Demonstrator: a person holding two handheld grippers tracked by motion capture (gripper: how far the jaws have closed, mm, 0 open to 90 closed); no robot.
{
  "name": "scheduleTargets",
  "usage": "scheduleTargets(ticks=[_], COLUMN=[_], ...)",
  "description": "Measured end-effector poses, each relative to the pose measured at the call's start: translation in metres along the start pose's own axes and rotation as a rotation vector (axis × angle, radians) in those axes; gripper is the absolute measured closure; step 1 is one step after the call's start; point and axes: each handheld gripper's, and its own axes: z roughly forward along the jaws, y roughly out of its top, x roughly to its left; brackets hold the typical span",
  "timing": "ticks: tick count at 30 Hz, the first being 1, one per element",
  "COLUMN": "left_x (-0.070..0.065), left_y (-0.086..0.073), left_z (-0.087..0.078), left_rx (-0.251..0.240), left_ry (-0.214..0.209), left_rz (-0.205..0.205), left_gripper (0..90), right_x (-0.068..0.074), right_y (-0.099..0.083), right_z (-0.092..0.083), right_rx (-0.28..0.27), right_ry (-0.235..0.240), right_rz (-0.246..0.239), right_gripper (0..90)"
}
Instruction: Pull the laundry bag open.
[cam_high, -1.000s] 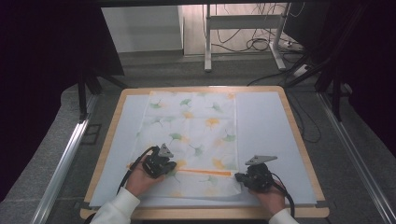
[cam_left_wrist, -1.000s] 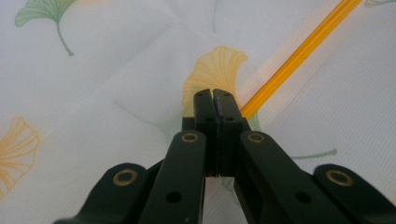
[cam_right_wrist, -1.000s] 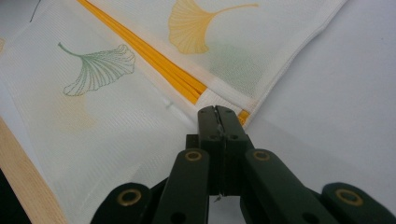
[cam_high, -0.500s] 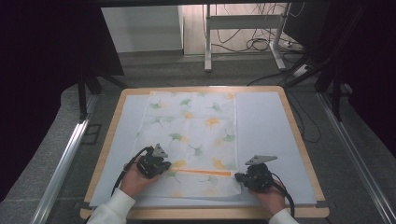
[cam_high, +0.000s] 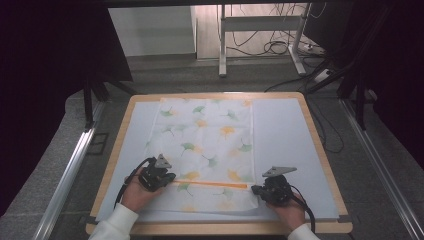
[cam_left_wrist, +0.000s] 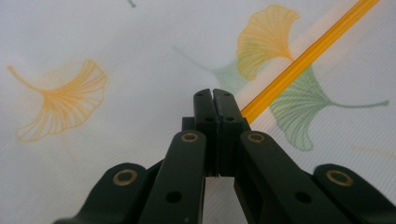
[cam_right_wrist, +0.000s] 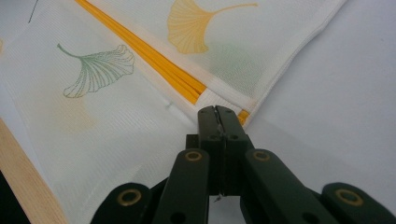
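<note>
Left hand-held gripper (cam_left_wrist: 213, 93) | closed, nothing held | cloth (cam_left_wrist: 140, 56) orange stripe (cam_left_wrist: 299, 58) just beside tips

Grey speckled floor (cam_high: 60, 150), wood-edged table (cam_high: 320, 145), metal desk legs (cam_high: 222, 45) with tangled cables (cam_high: 280, 47), dark side curtains (cam_high: 45, 65).

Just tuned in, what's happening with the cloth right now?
A person works a white leaf-print cloth on the table with two handheld grippers. The left gripper sits shut at one end of the cloth's orange stripe, the right gripper shut at the other end, by the cloth's edge. Whether either pinches fabric is unclear.
</note>
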Motion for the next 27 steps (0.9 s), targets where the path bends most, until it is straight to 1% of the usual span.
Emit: scheduleTargets(ticks=[2,8,15,20,26,27], left_x=[0.002,0.007,0.010,0.011,0.014,0.015], left_y=[-0.002,-0.007,-0.009,-0.009,-0.012,-0.012], left_z=[-0.001,-0.004,-0.006,-0.006,-0.008,-0.009], left_rx=[0.002,0.005,0.007,0.008,0.017,0.017], left_ry=[0.008,0.004,0.008,0.003,0.015,0.008], left_rz=[-0.004,-0.022,-0.029,-0.031,-0.037,-0.037], left_gripper=[90.0,90.0,90.0,90.0,90.0,90.0], right_x=[0.000,0.000,0.000,0.000,0.000,0.000], right_y=[0.000,0.000,0.000,0.000,0.000,0.000], right_z=[0.000,0.000,0.000,0.000,0.000,0.000], right_rx=[-0.001,-0.001,-0.001,-0.001,-0.001,-0.001], right_ry=[-0.001,-0.001,-0.001,-0.001,0.000,-0.001], right_rz=[0.000,-0.004,-0.005,-0.005,-0.005,-0.005], right_gripper=[89.1,89.1,89.1,89.1,89.1,89.1])
